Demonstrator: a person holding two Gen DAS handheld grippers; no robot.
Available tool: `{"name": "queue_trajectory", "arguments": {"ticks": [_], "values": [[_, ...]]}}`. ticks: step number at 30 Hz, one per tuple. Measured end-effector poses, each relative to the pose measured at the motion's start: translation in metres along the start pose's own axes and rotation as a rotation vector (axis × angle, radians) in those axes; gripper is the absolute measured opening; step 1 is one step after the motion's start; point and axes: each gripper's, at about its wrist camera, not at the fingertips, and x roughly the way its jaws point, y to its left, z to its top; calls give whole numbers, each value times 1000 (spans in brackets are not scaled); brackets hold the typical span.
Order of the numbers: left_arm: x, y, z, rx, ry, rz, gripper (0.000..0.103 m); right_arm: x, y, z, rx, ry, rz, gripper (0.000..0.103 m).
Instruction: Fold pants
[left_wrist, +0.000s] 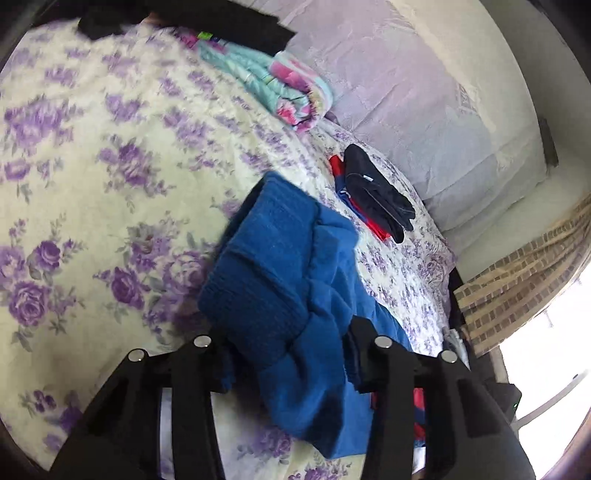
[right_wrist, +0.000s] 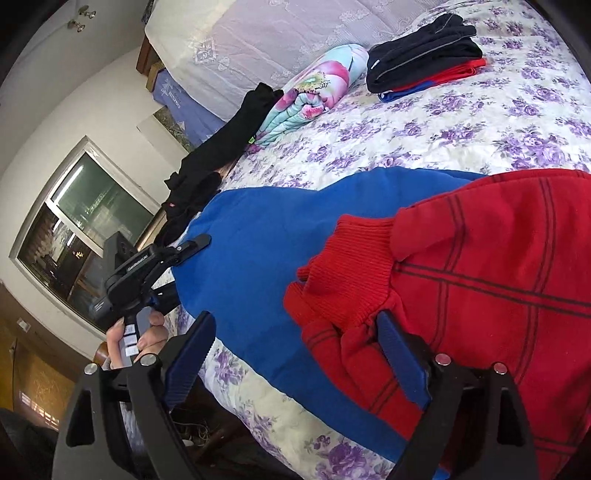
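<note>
the pants (left_wrist: 291, 295) are blue on one side and red with dark stripes on the other, and they lie bunched on the floral bedspread (left_wrist: 92, 155), on the side away from the pale pillow (left_wrist: 424, 92). the left gripper (left_wrist: 286, 354) has its fingers set fairly wide with the blue ribbed cuff end heaped between them; whether they pinch the cloth i cannot tell. the right gripper (right_wrist: 295, 354) stands wide open, its right finger (right_wrist: 402, 358) touching the red ribbed cuff (right_wrist: 343, 273) without clamping it. toward the pillow from the pants sits a folded stack of dark, red and blue clothes (right_wrist: 424, 55), and beside that a rolled floral blanket (right_wrist: 314, 88) with a black garment (right_wrist: 221, 147) against it.
</note>
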Motion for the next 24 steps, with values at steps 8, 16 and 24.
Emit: {"name": "queue_trajectory", "arguments": {"ticks": [8,16,24], "values": [[-31,-105,-10,353,-101,34,41,-17,-17,4,121,-6,177,90],[-9,-212,-57,644,-58,-37,40,-105,-44,-1,167,-252,110,88],[67,-289,-170,949,36,-32,38,-183,-112,-41,385,-438,43,91]]}}
